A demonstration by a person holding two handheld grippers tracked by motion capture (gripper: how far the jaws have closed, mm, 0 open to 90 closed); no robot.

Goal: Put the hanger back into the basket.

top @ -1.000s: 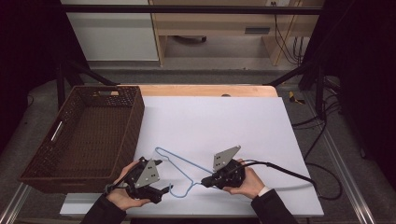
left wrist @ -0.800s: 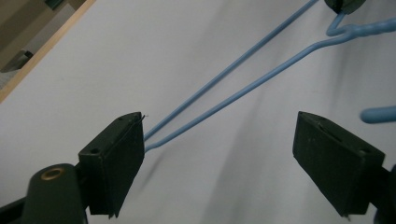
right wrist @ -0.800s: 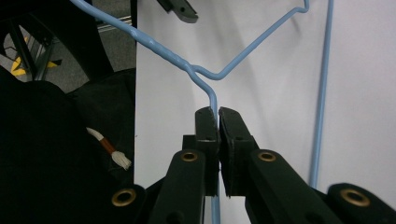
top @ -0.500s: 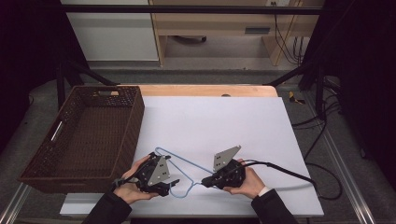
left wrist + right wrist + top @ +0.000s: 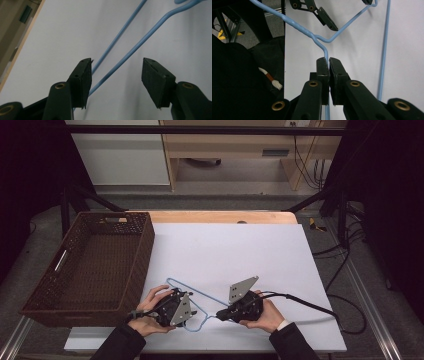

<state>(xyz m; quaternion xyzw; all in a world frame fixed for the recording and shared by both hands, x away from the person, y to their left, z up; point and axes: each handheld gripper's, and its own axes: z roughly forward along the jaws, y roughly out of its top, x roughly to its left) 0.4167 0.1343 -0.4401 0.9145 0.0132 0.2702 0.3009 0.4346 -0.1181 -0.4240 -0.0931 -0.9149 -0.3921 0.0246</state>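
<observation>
Here the desk (image 5: 280, 255) carries a brown basket (image 5: 95, 265) at its left edge. Near the front edge, the blue wire hanger (image 5: 322, 41) is pinched by the right gripper (image 5: 328, 61); the left gripper (image 5: 116, 68), jaws spread wide, straddles one hanger wire.

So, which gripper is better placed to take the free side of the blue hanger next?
Left. The left gripper is open with a hanger wire between its jaws; the right gripper is already shut on the hook.

We wear dark long sleeves (image 5: 120, 344), a white cuff edging the right wrist. Our black left handheld gripper (image 5: 116, 75) and black right handheld gripper (image 5: 328, 62) have brass-ringed screw holes, grey three-cornered top plates (image 5: 243, 289) and a black trailing cable (image 5: 320, 307).
</observation>
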